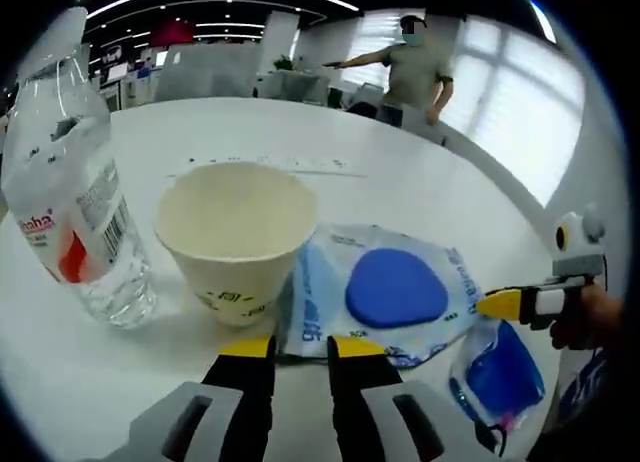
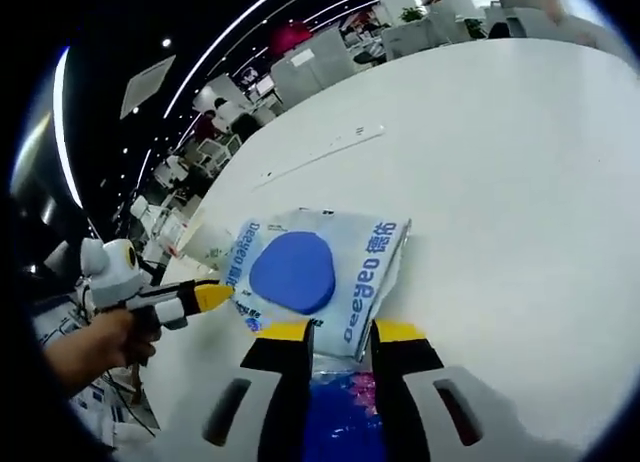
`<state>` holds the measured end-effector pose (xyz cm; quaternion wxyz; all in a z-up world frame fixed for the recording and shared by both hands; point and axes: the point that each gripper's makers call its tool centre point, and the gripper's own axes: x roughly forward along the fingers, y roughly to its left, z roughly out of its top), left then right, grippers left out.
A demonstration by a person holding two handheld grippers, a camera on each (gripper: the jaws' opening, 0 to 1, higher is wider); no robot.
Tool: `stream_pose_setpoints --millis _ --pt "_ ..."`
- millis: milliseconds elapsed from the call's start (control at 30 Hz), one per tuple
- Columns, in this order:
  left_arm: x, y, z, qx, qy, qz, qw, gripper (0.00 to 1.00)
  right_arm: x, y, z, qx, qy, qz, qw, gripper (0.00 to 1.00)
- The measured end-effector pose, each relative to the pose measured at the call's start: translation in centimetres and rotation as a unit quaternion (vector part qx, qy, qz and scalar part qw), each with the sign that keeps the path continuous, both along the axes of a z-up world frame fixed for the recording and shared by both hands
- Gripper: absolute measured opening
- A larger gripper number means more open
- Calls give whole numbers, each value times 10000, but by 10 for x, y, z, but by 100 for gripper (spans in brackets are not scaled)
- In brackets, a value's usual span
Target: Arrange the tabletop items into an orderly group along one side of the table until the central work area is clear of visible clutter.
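Left gripper view has a pale blue wipes packet [image 1: 385, 292] with a round dark blue flap lying flat on the white tabletop [image 1: 400, 172], its near edge just past the tips of the left gripper [image 1: 301, 348], whose yellow-tipped jaws stand slightly apart with only tabletop between them, holding nothing. A paper cup [image 1: 237, 237] stands upright touching the packet's left edge, mouth open toward the camera, and a clear plastic water bottle [image 1: 75, 202] with a red-and-white label stands just beside the cup on its far side (it looks tilted, likely from the lens). At the packet's right corner the right gripper [image 1: 500, 304] comes in level from the right, held in a hand [image 1: 575, 322], its yellow tip touching or nearly touching the packet; a smaller blue pouch [image 1: 500, 377] lies just below it. In the right gripper view the same packet [image 2: 315, 267] lies just ahead of the right gripper's [image 2: 340, 332] jaws, which are parted, with the blue pouch [image 2: 335, 417] between them; whether they pinch it I cannot tell. A person [image 1: 415, 67] stands beyond the tabletop's far edge, one arm stretched out.
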<state>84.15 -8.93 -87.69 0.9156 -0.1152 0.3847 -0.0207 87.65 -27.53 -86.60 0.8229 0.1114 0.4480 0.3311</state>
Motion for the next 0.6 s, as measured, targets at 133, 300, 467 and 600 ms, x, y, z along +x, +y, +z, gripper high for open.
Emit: stream_pose_setpoints --millis 133,300,467,600 --pt "1 3 0 -69 -21 -18 10000 13 1 -5 -2 -26 62 -121 9999 2" --pt "3 2 1 -130 -8 2 9999 14 0 -6 -5 -7 150 -126 9998 2" --pt "4 8 5 -50 -51 136 9999 14 2 -7 -4 28 108 -104 9999 7" --pt "4 13 4 -38 -68 295 9995 15 5 -4 0 192 11 -139 9997 18"
